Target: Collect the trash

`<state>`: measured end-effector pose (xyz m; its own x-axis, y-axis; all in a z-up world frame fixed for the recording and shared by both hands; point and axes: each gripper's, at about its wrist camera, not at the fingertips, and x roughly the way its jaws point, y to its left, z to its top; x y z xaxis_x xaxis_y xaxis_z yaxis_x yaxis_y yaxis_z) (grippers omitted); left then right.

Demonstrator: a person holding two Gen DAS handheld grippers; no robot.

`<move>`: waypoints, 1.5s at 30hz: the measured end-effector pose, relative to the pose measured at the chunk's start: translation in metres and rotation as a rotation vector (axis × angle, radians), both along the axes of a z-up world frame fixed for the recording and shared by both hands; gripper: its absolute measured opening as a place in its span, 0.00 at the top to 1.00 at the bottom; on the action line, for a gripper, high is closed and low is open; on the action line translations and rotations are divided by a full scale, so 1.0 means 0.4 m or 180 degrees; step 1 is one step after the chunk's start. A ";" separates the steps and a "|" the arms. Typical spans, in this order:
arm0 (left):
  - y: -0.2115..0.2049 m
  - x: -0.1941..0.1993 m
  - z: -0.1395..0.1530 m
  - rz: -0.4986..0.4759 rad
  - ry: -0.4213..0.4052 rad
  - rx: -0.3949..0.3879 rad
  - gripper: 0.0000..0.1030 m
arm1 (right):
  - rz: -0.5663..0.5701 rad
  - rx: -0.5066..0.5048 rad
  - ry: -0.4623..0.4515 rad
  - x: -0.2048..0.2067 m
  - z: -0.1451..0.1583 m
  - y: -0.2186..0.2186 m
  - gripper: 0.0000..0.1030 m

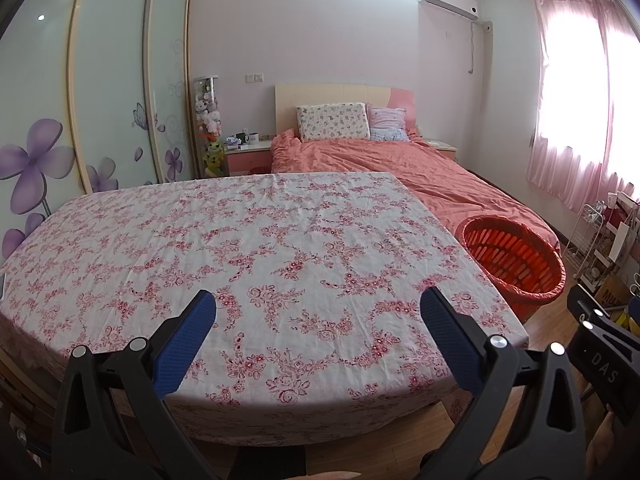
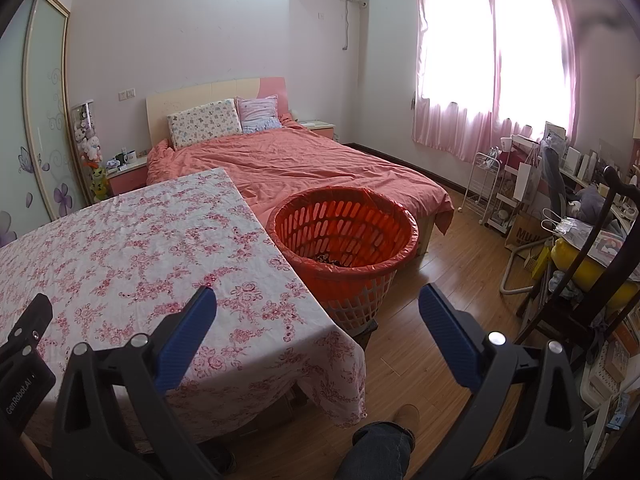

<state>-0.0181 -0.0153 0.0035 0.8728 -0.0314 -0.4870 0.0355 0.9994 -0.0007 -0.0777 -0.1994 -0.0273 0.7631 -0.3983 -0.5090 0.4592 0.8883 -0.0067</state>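
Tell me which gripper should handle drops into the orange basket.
Right, probably. The right gripper hangs open near the table's corner with the orange basket just ahead; from the left gripper, also open, it sits far right.

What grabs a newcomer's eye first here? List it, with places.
The orange basket, lined with a red bag, stands on the wood floor between the table's corner and the bed's foot; something dark lies at its bottom. The floral tablecloth fills the foreground, with no trash on it. Behind, the salmon-covered bed sits beside a bright pink-curtained window.
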 end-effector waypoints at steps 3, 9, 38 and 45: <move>0.000 0.001 -0.004 -0.0002 0.0011 0.0004 0.02 | 0.0001 0.0002 0.0004 0.000 0.000 0.000 0.04; 0.000 0.001 -0.006 -0.0002 0.0014 0.0008 0.02 | 0.0002 0.0005 0.0005 0.001 -0.001 -0.002 0.04; 0.011 0.007 -0.003 0.0004 0.0031 0.0029 0.02 | 0.0002 0.0009 0.0009 0.001 0.001 -0.003 0.04; 0.014 0.007 0.000 -0.0001 0.0040 0.0005 0.02 | 0.0002 0.0008 0.0009 0.002 0.002 -0.003 0.04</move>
